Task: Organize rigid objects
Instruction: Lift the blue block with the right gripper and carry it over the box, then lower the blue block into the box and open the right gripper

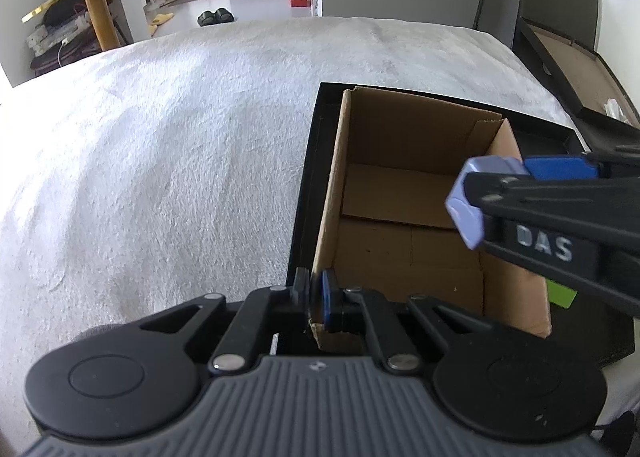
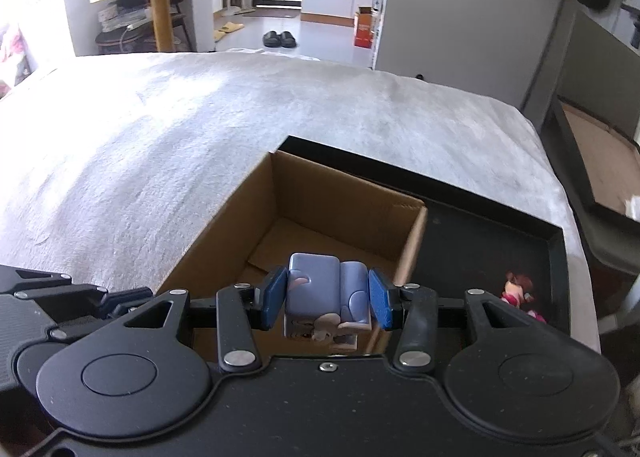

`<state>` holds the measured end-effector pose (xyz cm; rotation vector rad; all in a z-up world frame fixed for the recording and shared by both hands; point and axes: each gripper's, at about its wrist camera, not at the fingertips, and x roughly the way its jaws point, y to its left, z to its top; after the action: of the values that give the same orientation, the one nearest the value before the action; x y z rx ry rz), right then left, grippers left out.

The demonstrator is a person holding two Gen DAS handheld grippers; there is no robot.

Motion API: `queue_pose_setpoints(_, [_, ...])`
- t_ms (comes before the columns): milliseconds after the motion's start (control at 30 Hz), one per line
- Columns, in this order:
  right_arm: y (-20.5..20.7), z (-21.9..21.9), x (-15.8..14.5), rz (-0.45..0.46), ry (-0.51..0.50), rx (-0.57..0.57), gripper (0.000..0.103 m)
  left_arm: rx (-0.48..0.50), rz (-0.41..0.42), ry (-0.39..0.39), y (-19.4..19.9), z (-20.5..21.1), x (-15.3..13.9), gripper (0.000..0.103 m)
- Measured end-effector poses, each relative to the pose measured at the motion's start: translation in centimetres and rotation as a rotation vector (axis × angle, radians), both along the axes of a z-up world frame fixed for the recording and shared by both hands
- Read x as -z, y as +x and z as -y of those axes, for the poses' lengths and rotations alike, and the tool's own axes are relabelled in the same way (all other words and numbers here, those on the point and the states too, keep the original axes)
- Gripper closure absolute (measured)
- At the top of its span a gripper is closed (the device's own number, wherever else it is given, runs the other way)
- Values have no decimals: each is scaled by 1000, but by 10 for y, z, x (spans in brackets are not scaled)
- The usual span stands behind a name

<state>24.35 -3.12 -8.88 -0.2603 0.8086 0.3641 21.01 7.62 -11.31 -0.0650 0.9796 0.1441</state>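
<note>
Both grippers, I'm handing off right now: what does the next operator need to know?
Left gripper: jaws shut on the near wall of the cardboard box, steadying it.
Right gripper: jaws shut on the lilac block toy, held above the box opening.
The box sits in a black tray on the white blanket; what shows of its floor is bare.
A pink figurine lies in the tray, right of the box.
Left: release the toy into the box, then probably the figurine.

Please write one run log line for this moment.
left tool: shut on cardboard box wall | right tool: shut on blue toy, above box
</note>
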Motion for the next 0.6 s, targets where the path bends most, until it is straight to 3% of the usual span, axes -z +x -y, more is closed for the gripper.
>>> queue_pose_setpoints(300, [22, -18, -7, 14, 46, -65, 57, -33, -10, -41, 1, -6, -1, 97])
queue_pose_setpoints(333, [23, -19, -9, 21, 48, -71, 54, -34, -10, -41, 1, -6, -1, 97])
queue_pose_setpoints(400, [23, -22, -12, 50, 18, -67, 32, -32, -8, -34, 1, -5, -1, 97])
queue_pose_setpoints(467, [18, -21, -14, 92, 0, -65, 20, -35, -11, -30, 1, -5, 0, 97])
queue_pose_setpoints(600, [17, -7, -14, 41, 50, -40, 19, -32, -11, -30, 2, -5, 1, 97])
